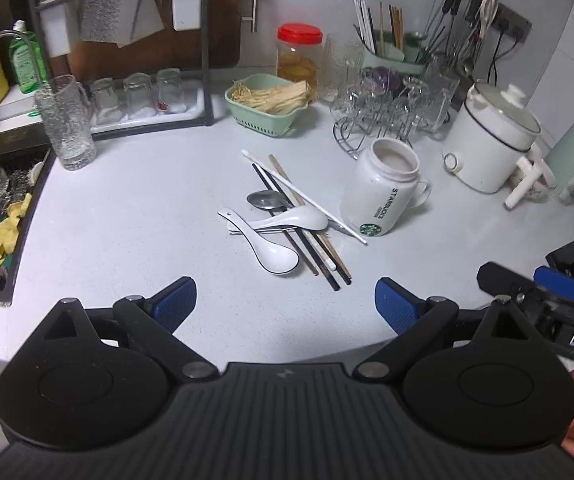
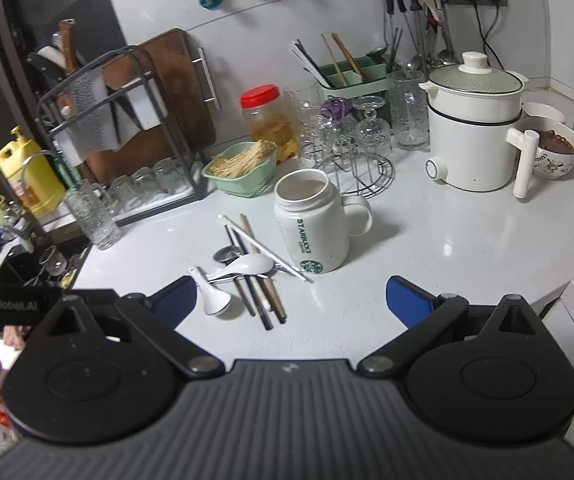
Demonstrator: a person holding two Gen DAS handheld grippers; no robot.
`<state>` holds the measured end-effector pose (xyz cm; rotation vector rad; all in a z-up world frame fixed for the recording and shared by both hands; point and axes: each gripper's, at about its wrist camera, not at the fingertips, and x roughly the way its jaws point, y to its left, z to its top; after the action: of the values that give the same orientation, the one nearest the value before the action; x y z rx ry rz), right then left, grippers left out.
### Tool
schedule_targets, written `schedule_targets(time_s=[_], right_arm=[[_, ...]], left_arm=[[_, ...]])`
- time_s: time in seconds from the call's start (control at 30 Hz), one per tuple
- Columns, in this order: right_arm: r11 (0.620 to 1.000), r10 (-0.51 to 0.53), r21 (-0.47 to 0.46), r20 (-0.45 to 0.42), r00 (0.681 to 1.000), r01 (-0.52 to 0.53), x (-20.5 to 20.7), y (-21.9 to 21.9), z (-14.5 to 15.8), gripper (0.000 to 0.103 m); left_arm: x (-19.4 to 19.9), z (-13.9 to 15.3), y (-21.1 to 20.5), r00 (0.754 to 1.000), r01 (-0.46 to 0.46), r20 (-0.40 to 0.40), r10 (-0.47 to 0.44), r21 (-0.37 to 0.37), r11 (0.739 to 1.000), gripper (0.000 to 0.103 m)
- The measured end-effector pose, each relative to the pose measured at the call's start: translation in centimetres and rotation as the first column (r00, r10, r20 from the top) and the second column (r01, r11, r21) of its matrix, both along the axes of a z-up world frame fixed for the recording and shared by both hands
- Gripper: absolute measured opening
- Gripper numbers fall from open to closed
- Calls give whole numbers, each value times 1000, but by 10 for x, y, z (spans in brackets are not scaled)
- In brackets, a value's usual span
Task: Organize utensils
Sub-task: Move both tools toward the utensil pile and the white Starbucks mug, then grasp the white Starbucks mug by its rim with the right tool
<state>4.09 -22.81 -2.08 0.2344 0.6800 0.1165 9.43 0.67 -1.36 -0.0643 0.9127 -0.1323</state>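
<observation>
White countertop (image 1: 135,208) carries everything. Toward its back edge, from the left: a textured glass pitcher (image 1: 67,124), a green basket (image 1: 267,100) of pale dried strands, a red-lidded jar (image 1: 299,56) of yellowish contents, and a green caddy (image 1: 391,52) holding upright chopsticks. Mid-surface lies the utensil pile (image 1: 291,220) of chopsticks, white ceramic spoons and a metal spoon, just beside a white mug (image 1: 383,192) printed "STARBUCKS". Near the front edge, the left gripper (image 1: 285,304) and right gripper (image 2: 291,304) both hang spread wide, grasping nothing.
</observation>
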Motion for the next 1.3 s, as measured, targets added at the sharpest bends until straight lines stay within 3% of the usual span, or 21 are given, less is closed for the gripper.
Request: schedule_targets(time_s=[0.17,0.37,0.73,0.97,1.07,1.13,1.23,1.3], right_arm=[[999,-43,8,-9,999,43,16,4,-10,103],[994,-96,-47,-7,995,95,35,7,-20,103],[987,-95,-136,-35,995,90,85,30,-38,103],[972,14,-233,2,1000,-13,118,36,-41,103],[960,84,-270,25,996,-74,135,36,-45,103],[947,132,-296,16,991,-122,148,36,-51,103],[931,191,-319,3,982,-180,165,34,-60,103],[916,211,-349,3,977,-197,175,33,-62,103]], left_arm=[[30,-14,10,1000,5,-6,-5,-4,1000,98],[67,-31,29,1000,16,13,-16,-51,999,97],[114,-81,67,999,-20,-36,15,-141,990,95],[136,-100,69,996,-80,-62,70,-170,982,90],[142,-108,64,994,-99,-53,92,-146,984,88],[147,-113,63,989,-132,-77,123,-131,983,85],[155,-123,65,977,-186,-134,163,-178,966,81],[160,-124,61,975,-197,-140,175,-158,968,78]])
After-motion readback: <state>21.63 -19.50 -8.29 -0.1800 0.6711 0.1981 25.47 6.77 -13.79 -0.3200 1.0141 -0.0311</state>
